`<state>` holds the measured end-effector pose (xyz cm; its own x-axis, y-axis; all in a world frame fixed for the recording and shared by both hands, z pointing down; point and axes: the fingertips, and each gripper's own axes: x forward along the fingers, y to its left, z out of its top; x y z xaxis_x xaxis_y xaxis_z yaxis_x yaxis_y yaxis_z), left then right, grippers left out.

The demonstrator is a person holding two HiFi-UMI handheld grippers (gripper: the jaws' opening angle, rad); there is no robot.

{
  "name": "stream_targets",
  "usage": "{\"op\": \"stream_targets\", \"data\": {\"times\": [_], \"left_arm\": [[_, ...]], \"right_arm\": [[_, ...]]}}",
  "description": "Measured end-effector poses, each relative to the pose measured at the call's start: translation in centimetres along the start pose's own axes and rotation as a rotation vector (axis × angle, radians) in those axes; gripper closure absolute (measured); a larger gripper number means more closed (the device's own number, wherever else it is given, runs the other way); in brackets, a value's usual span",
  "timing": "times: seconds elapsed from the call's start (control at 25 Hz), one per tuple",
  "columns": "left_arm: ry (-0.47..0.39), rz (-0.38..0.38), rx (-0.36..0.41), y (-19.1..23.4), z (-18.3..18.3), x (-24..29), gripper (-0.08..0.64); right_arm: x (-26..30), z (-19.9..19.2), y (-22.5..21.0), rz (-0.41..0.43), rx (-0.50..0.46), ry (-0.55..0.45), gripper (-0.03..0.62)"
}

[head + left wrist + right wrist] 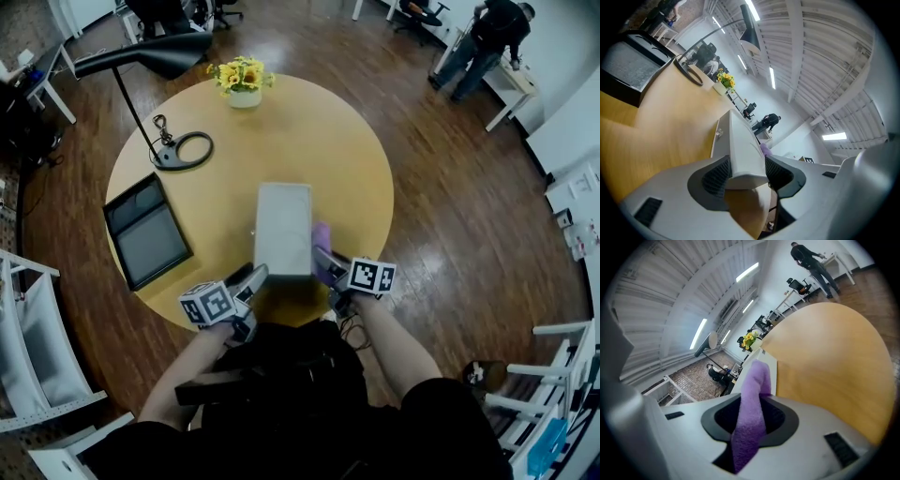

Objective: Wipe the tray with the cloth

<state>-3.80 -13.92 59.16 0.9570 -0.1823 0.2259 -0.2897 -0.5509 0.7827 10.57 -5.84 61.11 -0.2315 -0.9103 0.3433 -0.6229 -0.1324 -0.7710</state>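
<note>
A round wooden table (347, 159) is seen from above, with the person's two arms reaching in from the bottom edge.

One pale grey rectangular tray (283, 225) lies on the near half of the table, its long side running away from the person.

There are two handheld grippers. Each carries one cube printed with black-and-white square markers: the left cube (208, 305) and the right cube (372, 276). The markers are patterns, not letters.

The left gripper (251, 278) is at the tray's near left corner. In the left gripper view its jaws stand narrow, with the tray's rim (740, 150) clamped between the two dark ribbed pads (717, 176).

The right gripper (323, 258) is just beside the tray's near right edge. It holds one purple cloth (322, 236). In the right gripper view the jaws are pinched onto the cloth (757, 380), which sticks up out of them as a folded strip and also hangs below them. From above, the cloth touches the tray's right rim.

Also on the table, well apart from the tray:
- one dark flat panel (145, 230) with a grey face, near the left edge
- one black lamp (150, 54) with a ring-shaped base (183, 150)
- one white pot of yellow flowers (242, 77) at the far edge

One person (487, 37) in dark clothes leans over a white desk at the top right.
</note>
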Motion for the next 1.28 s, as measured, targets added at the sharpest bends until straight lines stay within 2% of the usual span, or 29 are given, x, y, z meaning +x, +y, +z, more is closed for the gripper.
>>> {"op": "stream_targets", "data": {"times": [0.12, 0.28, 0.68, 0.84, 0.92, 1.08, 1.28], "left_arm": [[0.003, -0.004, 0.017, 0.2, 0.0, 0.0, 0.342], [0.002, -0.002, 0.043, 0.1, 0.0, 0.0, 0.342], [-0.051, -0.001, -0.009, 0.3, 0.3, -0.2, 0.341], [-0.045, 0.029, -0.013, 0.8, 0.1, -0.2, 0.341], [-0.035, 0.035, -0.013, 0.4, 0.2, -0.1, 0.33], [-0.044, 0.056, -0.034, 0.2, -0.1, -0.1, 0.326], [0.002, 0.0, -0.069, -2.9, -1.6, 0.9, 0.327]], "right_arm": [[-0.8, -1.8, 0.5, 0.005, -0.022, 0.031, 0.503], [-1.6, -3.8, 0.6, -0.015, 0.004, 0.017, 0.503], [-3.3, -6.2, 1.0, -0.032, 0.076, -0.041, 0.503], [-3.7, -6.9, 0.7, -0.025, 0.185, -0.073, 0.503], [-3.6, -6.9, 0.8, -0.026, 0.217, -0.101, 0.503], [-3.4, -6.4, 1.1, -0.056, 0.192, -0.109, 0.503], [-5.5, -4.4, -0.6, -0.116, 0.208, -0.183, 0.503]]}}
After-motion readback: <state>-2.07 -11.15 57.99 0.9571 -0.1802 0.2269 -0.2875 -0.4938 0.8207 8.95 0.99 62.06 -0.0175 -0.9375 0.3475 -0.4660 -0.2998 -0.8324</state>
